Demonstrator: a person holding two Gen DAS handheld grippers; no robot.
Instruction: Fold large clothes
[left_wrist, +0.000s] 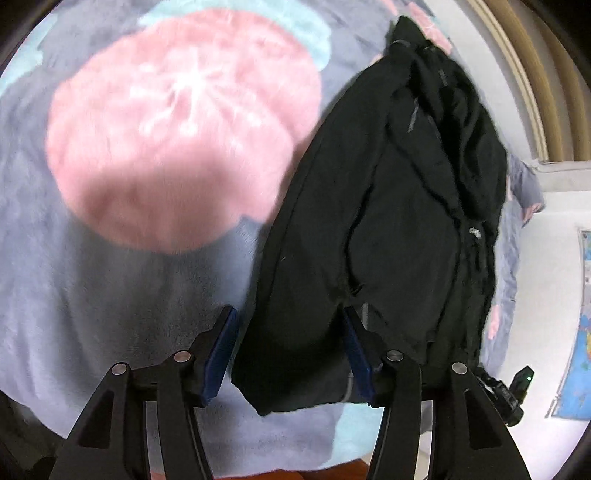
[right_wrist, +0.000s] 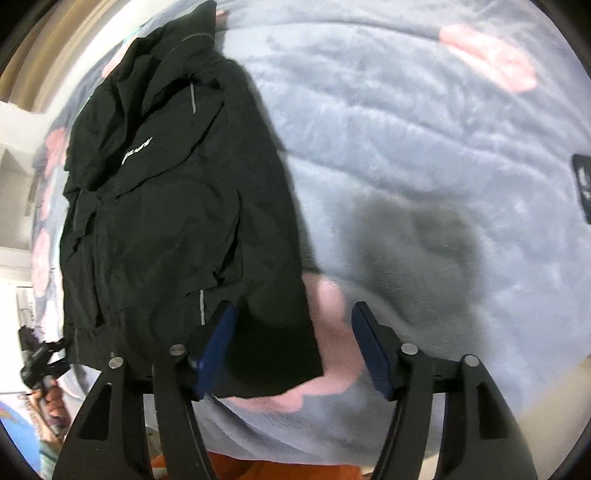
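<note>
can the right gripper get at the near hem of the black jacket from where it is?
Probably yes. The right gripper is open, and the black jacket has its near hem corner lying between the jaws on the blanket. Nothing blocks it, though height above the cloth is unclear.

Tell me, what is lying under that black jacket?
The black jacket lies on a fluffy grey blanket with pink patches. The blanket shows all around it; whatever sits directly beneath the jacket is covered.

— What's underneath it all?
— A fluffy grey blanket (left_wrist: 110, 302) with pink and teal patches.
— And on it?
— A black jacket (left_wrist: 388, 221), lying flat, and a dark phone-like object (right_wrist: 583, 186) well apart.
</note>
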